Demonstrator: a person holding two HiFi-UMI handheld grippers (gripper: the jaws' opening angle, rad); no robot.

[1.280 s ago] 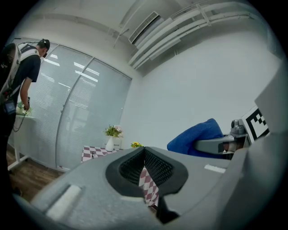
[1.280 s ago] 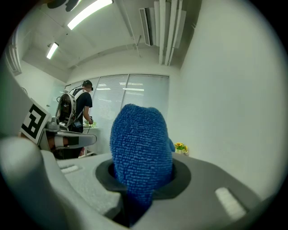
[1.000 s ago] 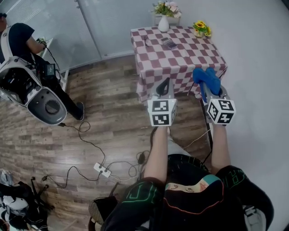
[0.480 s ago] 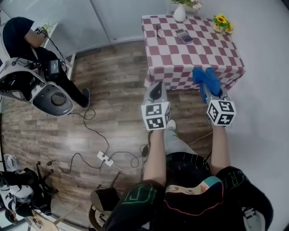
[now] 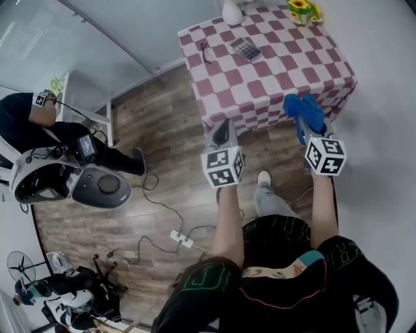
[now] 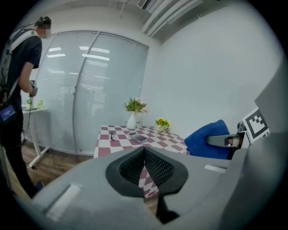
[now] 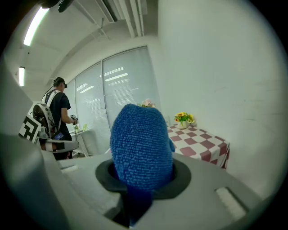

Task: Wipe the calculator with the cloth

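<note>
A grey calculator (image 5: 246, 49) (image 6: 138, 139) lies near the far side of a table with a red-and-white checked cloth (image 5: 279, 71). My right gripper (image 5: 303, 120) is shut on a blue cloth (image 5: 303, 112) (image 7: 140, 146), held in the air over the table's near right edge. My left gripper (image 5: 221, 133) is shut with nothing in it; it hangs in front of the table's near left edge. In the left gripper view the black pads (image 6: 155, 167) meet. Both grippers are well short of the calculator.
A white vase (image 5: 231, 12) and a small pot of yellow flowers (image 5: 301, 9) stand at the table's far edge, glasses (image 5: 206, 52) lie left of the calculator. A person (image 5: 39, 130) with equipment stands at the left. Cables and a power strip (image 5: 182, 239) lie on the wooden floor.
The view has swung, and the table now sits higher and tilted in the head view. Both grippers keep their places and states; the person at the left appears lower in the frame.
</note>
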